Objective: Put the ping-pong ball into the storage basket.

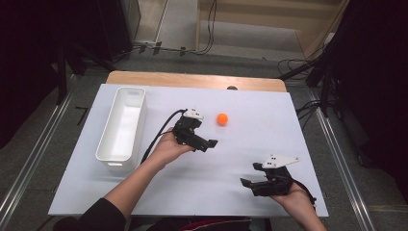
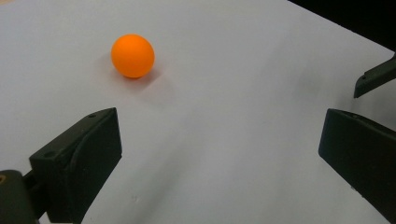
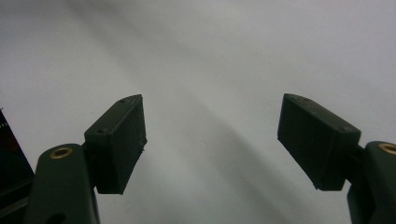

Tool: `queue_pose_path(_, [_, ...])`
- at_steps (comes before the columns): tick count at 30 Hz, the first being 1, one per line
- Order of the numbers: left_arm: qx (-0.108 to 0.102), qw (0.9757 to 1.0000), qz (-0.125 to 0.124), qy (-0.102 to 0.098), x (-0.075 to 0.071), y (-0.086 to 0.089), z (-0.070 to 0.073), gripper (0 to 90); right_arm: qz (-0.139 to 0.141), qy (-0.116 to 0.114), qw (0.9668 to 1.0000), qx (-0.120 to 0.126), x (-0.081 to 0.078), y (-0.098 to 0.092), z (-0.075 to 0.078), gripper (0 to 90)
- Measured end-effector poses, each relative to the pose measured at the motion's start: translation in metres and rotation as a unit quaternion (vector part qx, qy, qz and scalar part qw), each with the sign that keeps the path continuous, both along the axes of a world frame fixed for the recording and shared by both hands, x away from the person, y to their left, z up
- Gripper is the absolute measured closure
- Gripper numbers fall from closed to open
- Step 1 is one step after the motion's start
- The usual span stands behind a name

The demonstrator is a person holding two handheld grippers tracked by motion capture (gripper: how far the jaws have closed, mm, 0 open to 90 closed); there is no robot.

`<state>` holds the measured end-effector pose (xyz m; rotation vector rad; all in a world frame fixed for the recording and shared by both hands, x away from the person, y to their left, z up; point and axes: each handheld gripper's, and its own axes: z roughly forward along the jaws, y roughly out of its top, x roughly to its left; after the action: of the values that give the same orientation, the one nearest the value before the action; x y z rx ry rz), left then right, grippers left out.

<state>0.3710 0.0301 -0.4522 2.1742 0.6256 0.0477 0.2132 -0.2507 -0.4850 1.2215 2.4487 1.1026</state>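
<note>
The left gripper (image 1: pixel 208 143) hangs just short of the orange ball (image 1: pixel 222 119), jaws spread wide with nothing between them, apparently lining up for a grab. The ball sits alone on the white desk (image 1: pixel 192 192), toward the far edge, near its middle and well apart from the white bin (image 1: pixel 121 129) along the left edge, the likely drop-off. The right gripper (image 1: pixel 247 183) waits by the near right corner, jaws also wide and holding nothing, clear of the action.
</note>
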Motion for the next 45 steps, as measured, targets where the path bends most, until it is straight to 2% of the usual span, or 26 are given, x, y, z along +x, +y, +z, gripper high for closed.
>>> queue_pose_path(9, [0.001,1.0000,0.003,-0.004,0.007,-0.010,0.003,0.0,0.001,-0.001,1.0000,-0.002,0.000,0.000,0.000,22.0])
queue_pose_path(11, [0.000,1.0000,0.004,0.001,0.009,-0.012,0.003,0.0,0.001,-0.001,1.0000,-0.003,0.000,0.000,0.000,22.0])
queue_pose_path(13, [0.006,1.0000,0.002,-0.002,0.011,-0.014,0.004,0.0,0.001,-0.001,1.0000,-0.003,0.000,0.000,0.000,22.0])
queue_pose_path(21, [0.000,1.0000,0.005,-0.001,0.017,-0.022,0.005,0.0,0.003,-0.004,1.0000,-0.004,0.000,-0.001,0.000,22.0])
queue_pose_path(23, [0.007,1.0000,0.002,0.000,0.020,-0.025,0.005,0.0,0.003,-0.005,1.0000,-0.004,0.000,-0.001,0.000,22.0])
queue_pose_path(31, [0.001,0.9999,0.011,-0.005,0.028,-0.036,0.008,0.0,0.002,-0.005,1.0000,-0.002,0.000,-0.001,0.000,22.0])
queue_pose_path(45, [0.003,0.9998,0.018,0.000,0.045,-0.050,0.012,0.0,0.001,-0.003,1.0000,-0.001,0.000,-0.001,0.000,22.0])
